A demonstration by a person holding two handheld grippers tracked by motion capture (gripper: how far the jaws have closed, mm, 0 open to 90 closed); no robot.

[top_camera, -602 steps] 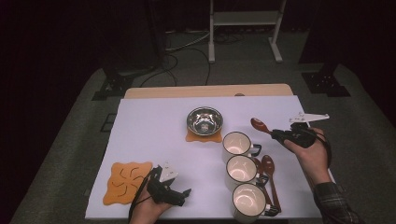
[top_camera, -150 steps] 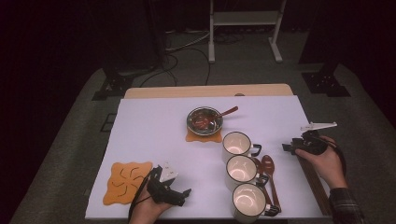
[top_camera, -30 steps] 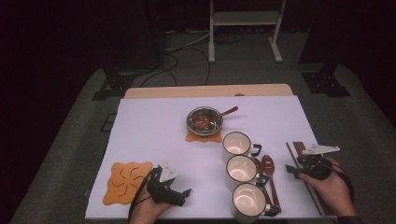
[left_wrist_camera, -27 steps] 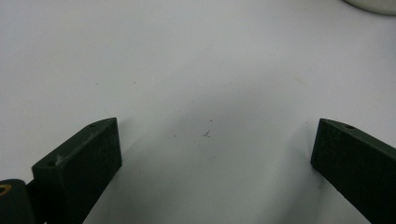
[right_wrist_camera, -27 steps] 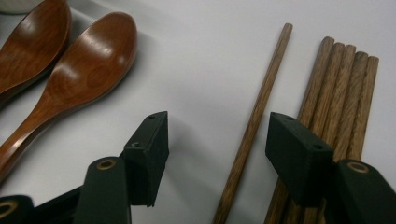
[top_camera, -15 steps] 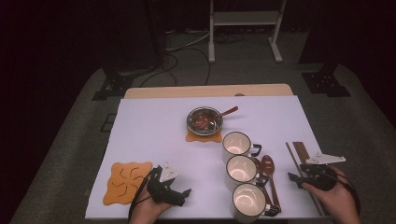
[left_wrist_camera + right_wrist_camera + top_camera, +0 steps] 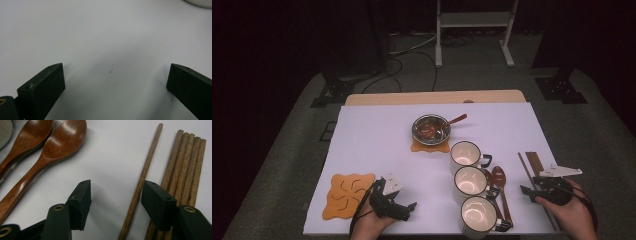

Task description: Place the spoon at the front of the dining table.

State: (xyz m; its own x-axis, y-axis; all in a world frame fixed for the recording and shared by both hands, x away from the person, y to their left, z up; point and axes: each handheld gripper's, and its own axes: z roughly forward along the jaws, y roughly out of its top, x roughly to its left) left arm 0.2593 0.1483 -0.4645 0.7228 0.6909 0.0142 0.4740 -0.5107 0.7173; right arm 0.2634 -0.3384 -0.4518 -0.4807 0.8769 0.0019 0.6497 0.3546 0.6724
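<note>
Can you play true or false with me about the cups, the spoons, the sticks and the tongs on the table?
1. Three white cups stand in a row. True.
2. The metal bowl has a spoon in it. True.
3. The right tongs squeeze a spoon. False: they are open, with one loose chopstick lying between the jaws.
4. The left tongs are open over bare white table. True.
5. The orange mat has a cup on it. False: nothing sits on it.

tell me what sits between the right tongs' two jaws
One loose chopstick lies between the open right tongs, apart from the chopstick bundle, in the right gripper view.
</note>
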